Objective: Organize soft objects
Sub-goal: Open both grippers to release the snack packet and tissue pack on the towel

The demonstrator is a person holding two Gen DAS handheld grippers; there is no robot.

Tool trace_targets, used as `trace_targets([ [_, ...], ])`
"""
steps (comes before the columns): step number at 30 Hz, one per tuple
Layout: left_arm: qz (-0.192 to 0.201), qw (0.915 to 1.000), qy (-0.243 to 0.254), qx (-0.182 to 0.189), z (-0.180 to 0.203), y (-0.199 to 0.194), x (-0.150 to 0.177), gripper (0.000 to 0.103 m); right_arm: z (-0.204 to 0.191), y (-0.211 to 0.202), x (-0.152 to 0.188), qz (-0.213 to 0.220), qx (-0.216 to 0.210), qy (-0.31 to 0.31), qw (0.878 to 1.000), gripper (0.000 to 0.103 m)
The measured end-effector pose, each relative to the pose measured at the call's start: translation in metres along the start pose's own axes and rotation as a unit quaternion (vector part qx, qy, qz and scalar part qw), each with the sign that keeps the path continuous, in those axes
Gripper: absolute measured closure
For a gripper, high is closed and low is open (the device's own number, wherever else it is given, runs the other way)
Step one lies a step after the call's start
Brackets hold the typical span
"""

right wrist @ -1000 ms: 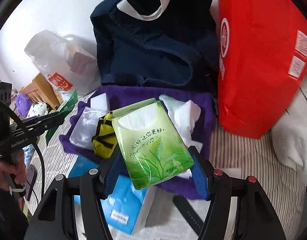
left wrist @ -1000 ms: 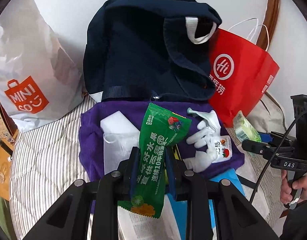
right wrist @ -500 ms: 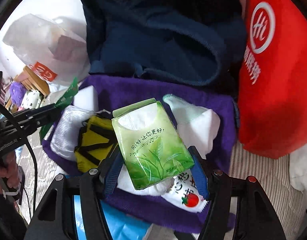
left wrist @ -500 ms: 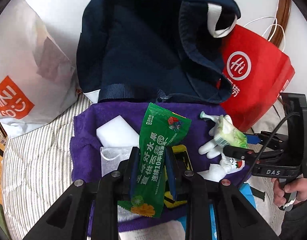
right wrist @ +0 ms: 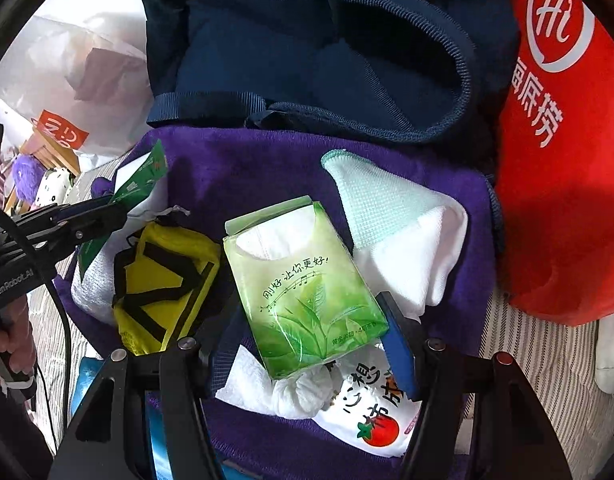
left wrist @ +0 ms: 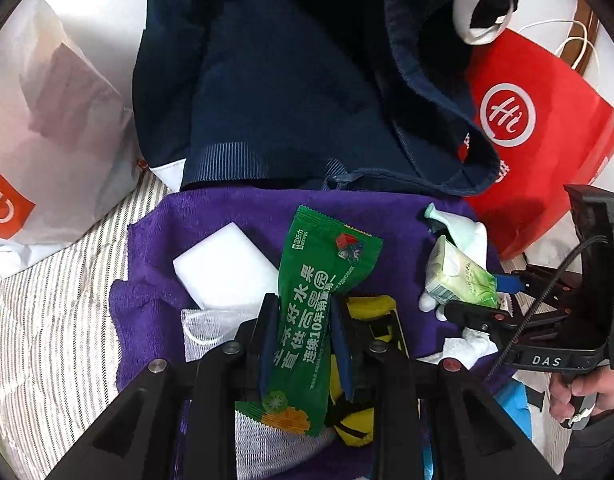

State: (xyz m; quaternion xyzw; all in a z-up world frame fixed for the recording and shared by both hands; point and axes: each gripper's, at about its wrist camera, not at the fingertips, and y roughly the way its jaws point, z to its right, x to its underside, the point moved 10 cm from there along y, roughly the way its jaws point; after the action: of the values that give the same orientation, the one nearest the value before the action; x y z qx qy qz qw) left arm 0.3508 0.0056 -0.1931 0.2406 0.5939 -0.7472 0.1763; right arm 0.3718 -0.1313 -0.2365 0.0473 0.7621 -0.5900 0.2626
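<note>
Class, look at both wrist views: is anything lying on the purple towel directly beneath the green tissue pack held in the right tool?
Yes. Under the green tissue pack, crumpled white tissue and a tomato-printed packet cover the purple towel.

We see the right gripper (right wrist: 307, 334) clamped on a green tissue pack (right wrist: 303, 292), blue pads on both long edges, pack tilted, top toward upper left. Below it: purple towel (right wrist: 247, 168) with a white glove (right wrist: 399, 236), a yellow-and-black pouch (right wrist: 163, 280) left of the pack, and a white packet with a tomato print (right wrist: 371, 416) under the right finger. Navy bag (right wrist: 307, 60) lies behind the towel, red shopping bag (right wrist: 567, 160) at right. At left the left gripper (right wrist: 107, 214) holds a green sachet (right wrist: 141, 184), just beside the pouch. White plastic bag (right wrist: 87, 80) at far left; striped sheet (right wrist: 547, 360) underneath.
</note>
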Motion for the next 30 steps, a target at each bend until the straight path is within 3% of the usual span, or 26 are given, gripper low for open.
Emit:
trace_targets([
  [9,-0.014,0.9999,-0.004,0.003,0.003,0.019,0.000,0.073,0.001,0.003,0.000,-0.004,-0.012,0.001,1.000,0.038],
  [12,-0.017,0.9998,-0.006,0.002,0.005,0.020,0.000,0.070,-0.001,0.003,0.002,-0.004,-0.014,-0.007,1.000,0.034],
  [17,-0.017,0.9998,0.001,0.006,0.011,0.018,0.001,0.052,-0.007,0.000,0.003,-0.002,-0.021,-0.012,1.000,0.020],
  [19,-0.013,0.9999,0.004,-0.001,0.011,0.014,0.000,0.045,-0.010,-0.004,0.003,0.004,-0.021,-0.014,1.000,0.020],
  [30,0.012,0.9999,0.004,-0.009,0.018,-0.031,0.001,0.044,-0.011,-0.056,0.015,0.040,-0.030,0.008,0.999,0.019],
])
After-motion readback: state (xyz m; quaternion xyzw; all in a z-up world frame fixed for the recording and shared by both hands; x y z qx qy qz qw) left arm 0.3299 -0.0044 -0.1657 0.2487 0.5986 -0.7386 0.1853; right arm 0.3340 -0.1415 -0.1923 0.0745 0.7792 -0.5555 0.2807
